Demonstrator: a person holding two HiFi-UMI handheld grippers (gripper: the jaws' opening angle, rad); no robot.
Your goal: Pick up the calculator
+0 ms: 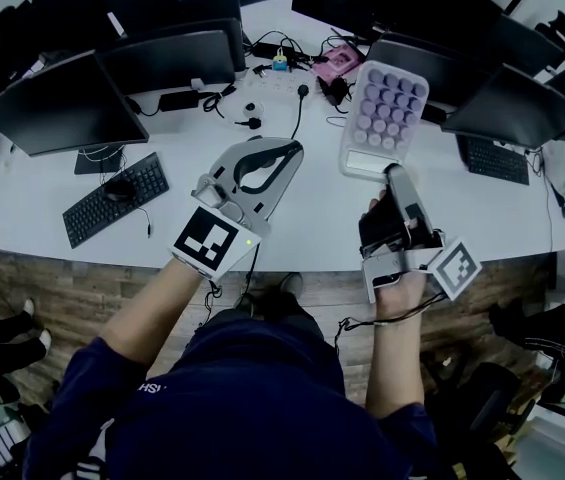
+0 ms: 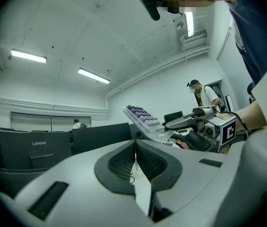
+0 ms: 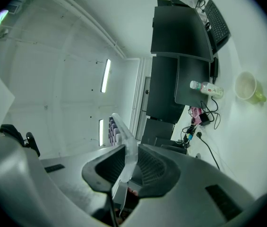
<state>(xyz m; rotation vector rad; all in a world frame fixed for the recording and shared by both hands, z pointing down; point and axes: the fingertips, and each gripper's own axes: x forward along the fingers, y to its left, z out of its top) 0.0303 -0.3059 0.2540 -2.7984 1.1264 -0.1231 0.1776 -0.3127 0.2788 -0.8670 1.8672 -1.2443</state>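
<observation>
**Calculator's up, pinched by its near edge**

You've got the calculator (image 1: 387, 113) in the air over the white desk (image 1: 42, 203), and your right gripper (image 3: 126, 167) is doing all the work. Its jaws are clamped on the thin near edge, the end away from the keys. In the right gripper view you can see the pale body standing between the pads. That edge grip makes sense: it's a slim part the jaws can bite, and it leaves the lilac keys facing up and clear of the pads, so nothing gets pressed. The price is that the whole keypad end sticks out beyond the jaws, tipped a little upward, so the weight hangs ahead of the pinch. I'd judge a quick swing could let it pivot or slip.

Your left gripper (image 1: 284, 153) is off to the side, jaws closed together with nothing between them. Its view looks across at the calculator side-on and apart from it, so it's a spare hand here, not a support.

Below, the black keyboard (image 1: 117, 198) and the monitors (image 1: 62, 108) sit well away from the lift, so nothing crowds it. The pick-up itself looks done to me: no part of the calculator touches the desk that I can see
</observation>
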